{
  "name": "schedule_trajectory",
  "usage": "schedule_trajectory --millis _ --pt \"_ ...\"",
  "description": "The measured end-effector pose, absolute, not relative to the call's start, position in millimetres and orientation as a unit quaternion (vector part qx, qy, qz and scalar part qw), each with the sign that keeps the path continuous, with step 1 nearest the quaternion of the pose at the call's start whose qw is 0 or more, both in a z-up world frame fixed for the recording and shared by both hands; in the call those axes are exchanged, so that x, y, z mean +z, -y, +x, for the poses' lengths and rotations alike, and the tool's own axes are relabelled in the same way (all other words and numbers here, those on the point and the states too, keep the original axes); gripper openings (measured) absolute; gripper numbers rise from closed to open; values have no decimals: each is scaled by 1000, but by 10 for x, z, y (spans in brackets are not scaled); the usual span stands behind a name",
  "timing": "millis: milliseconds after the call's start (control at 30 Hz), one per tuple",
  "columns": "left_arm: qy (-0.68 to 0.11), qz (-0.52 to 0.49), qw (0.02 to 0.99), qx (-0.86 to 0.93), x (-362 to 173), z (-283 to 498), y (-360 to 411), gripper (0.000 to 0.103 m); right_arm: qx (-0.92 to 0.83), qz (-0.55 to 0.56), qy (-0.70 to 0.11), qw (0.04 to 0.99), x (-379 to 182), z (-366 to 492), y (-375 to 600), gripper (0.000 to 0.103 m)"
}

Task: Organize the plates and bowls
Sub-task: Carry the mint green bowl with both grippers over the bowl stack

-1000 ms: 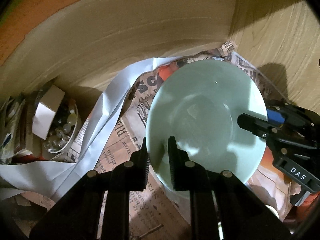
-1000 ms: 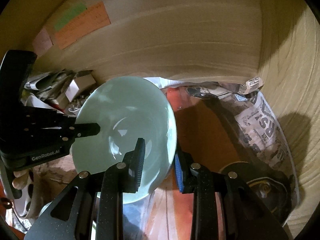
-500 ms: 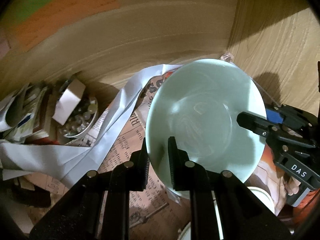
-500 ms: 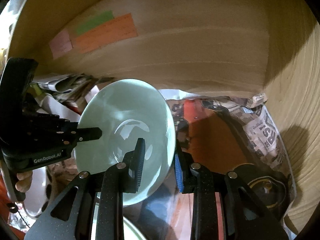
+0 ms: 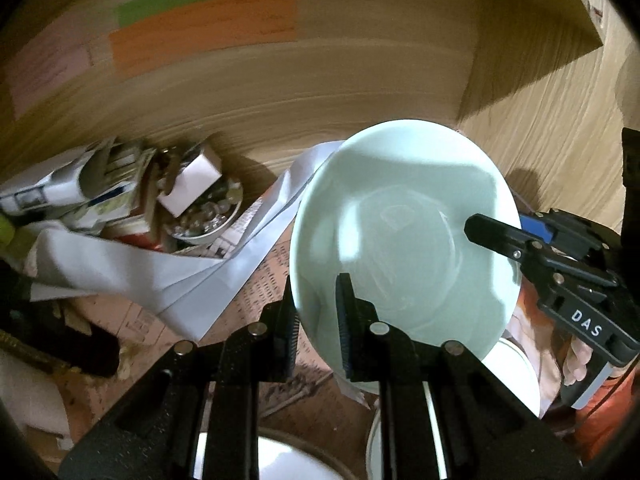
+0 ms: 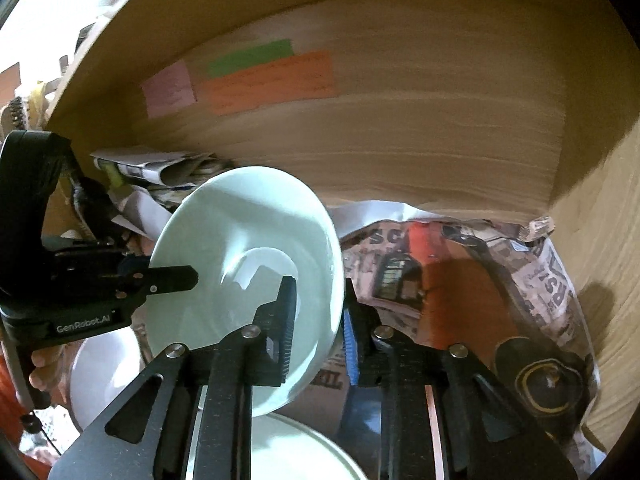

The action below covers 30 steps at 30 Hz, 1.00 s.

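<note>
While the pale green bowl (image 5: 404, 236) is held tilted above the newspaper (image 5: 264, 280) in the left wrist view, its near rim is clamped by the left gripper (image 5: 316, 316), and its far rim by the right gripper (image 5: 500, 236).

In the right wrist view, the bowl (image 6: 248, 256) is pinched at its right rim by the right gripper (image 6: 320, 320); white plates (image 6: 300, 448) are seen below.
</note>
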<state>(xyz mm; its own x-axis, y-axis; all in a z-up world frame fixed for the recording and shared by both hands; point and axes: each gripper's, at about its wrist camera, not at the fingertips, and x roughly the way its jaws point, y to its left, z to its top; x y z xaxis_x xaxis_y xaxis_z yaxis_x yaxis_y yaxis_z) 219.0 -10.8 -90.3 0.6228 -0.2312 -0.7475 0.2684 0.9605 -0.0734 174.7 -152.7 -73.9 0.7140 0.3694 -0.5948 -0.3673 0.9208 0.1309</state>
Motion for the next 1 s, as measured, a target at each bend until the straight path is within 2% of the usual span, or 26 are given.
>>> schedule_trajectory --millis 200,1000 --pt "-406 7 905 -125 -858 1991 -105 16 215 -4 -316 924 -725 1685 1332 14" --pt "-380 -35 922 -61 -820 1082 -1003 16 295 -38 -318 900 -739 1293 452 14"
